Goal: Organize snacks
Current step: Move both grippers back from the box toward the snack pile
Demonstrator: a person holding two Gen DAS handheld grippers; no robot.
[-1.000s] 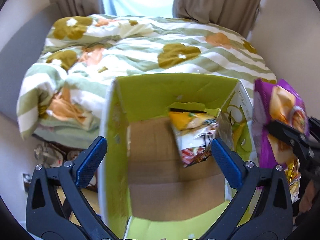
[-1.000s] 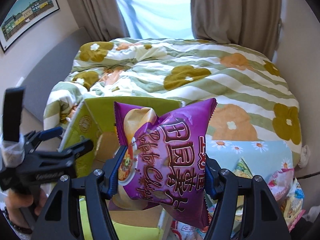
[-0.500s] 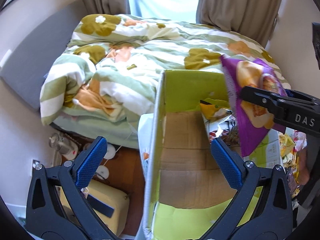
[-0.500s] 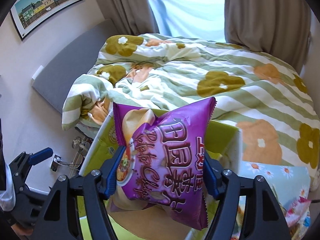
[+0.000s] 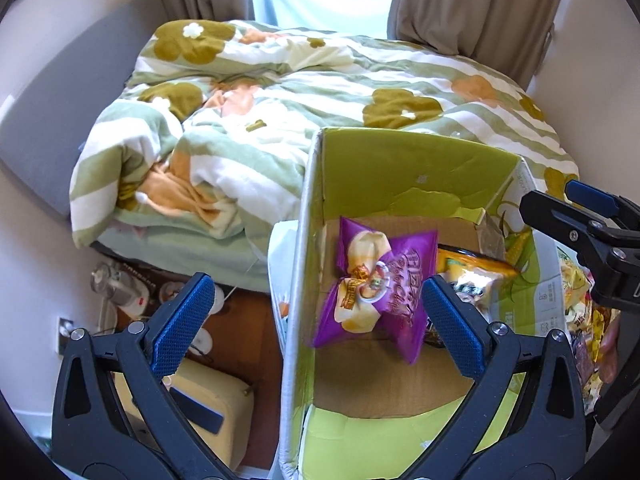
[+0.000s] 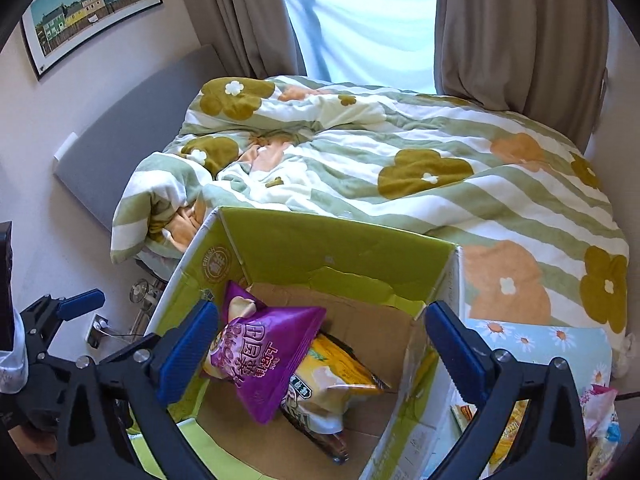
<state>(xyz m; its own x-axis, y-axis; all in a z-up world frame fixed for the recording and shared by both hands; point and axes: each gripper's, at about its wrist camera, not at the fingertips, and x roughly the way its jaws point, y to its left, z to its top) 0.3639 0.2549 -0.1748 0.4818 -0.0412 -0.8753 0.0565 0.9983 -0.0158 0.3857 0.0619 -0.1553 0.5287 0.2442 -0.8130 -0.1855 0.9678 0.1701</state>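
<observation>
In the left wrist view, the left gripper is being held wide open and empty over the box, where the purple bag is lying beside the yellow bag, while in the right wrist view, the right gripper is likewise being held open, gripping nothing, above the box.

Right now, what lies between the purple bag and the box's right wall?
A yellow bag, partly under the purple bag, fills that stretch inside the box; the right wrist view shows it best.
</observation>
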